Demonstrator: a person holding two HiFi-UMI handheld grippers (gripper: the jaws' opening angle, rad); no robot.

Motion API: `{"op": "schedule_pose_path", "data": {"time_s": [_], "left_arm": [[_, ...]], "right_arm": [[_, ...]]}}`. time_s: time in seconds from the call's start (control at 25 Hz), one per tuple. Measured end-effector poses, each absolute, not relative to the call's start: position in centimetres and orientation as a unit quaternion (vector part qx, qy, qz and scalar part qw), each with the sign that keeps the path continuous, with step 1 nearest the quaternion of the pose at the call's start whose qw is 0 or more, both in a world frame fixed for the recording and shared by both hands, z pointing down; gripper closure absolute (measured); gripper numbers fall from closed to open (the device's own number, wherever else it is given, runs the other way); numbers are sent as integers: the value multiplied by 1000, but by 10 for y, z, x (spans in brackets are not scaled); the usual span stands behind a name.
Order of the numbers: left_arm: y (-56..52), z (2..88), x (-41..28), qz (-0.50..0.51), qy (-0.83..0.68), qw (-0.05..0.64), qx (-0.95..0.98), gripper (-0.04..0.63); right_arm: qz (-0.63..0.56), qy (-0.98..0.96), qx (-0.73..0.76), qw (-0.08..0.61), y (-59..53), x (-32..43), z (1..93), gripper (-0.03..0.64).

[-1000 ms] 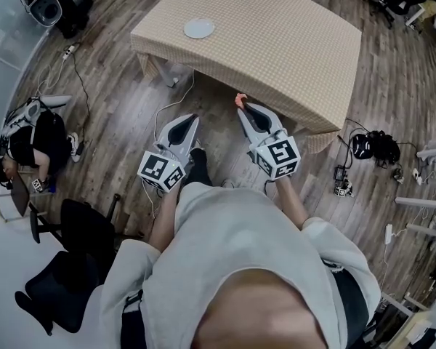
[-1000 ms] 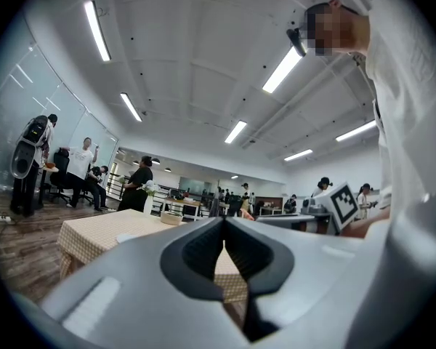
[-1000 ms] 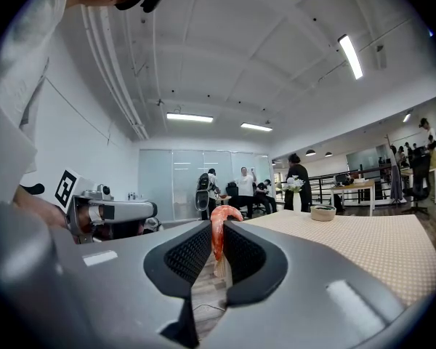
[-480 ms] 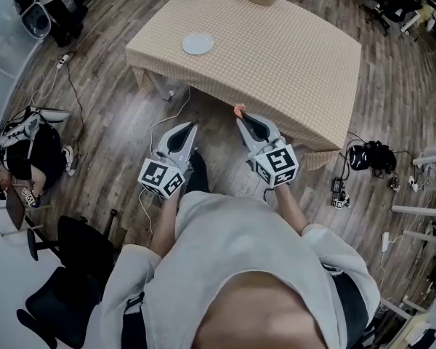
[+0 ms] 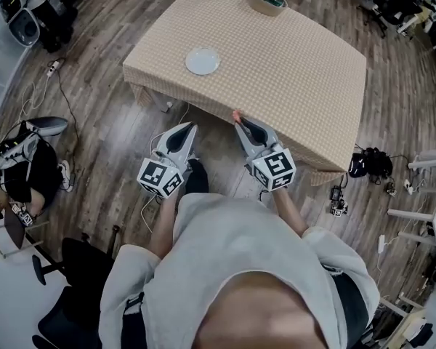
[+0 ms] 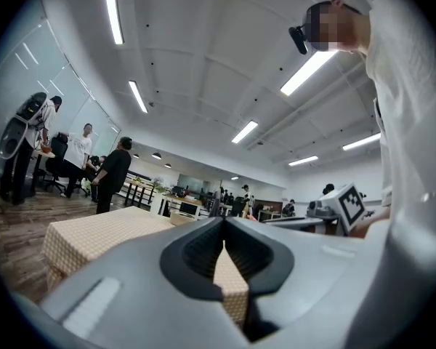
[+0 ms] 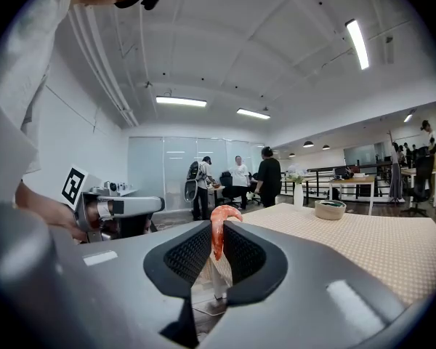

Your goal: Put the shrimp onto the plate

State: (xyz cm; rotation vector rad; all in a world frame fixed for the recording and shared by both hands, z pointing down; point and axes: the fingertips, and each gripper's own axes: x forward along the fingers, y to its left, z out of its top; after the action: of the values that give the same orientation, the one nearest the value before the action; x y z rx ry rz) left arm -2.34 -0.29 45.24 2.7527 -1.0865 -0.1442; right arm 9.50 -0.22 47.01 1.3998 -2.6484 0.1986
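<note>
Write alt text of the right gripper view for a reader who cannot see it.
The right gripper grips an orange shrimp that sticks up between its jaws. Beyond lies a table in checked cloth with a bowl; people stand farther back.

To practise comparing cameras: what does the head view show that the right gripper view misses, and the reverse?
Head view only: the white plate on the table. Right gripper view only: people standing in the background. Both: the shrimp pinched in the right gripper, the table and the bowl.
</note>
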Motion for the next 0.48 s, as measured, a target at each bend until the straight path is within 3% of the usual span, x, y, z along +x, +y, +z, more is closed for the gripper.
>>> {"op": "schedule_pose_path", "data": {"time_s": [0.48], "left_arm": [[-164, 432, -79, -46, -347, 96, 932, 586]], "right_arm": [[74, -870, 481, 82, -160, 40, 453, 566]]}}
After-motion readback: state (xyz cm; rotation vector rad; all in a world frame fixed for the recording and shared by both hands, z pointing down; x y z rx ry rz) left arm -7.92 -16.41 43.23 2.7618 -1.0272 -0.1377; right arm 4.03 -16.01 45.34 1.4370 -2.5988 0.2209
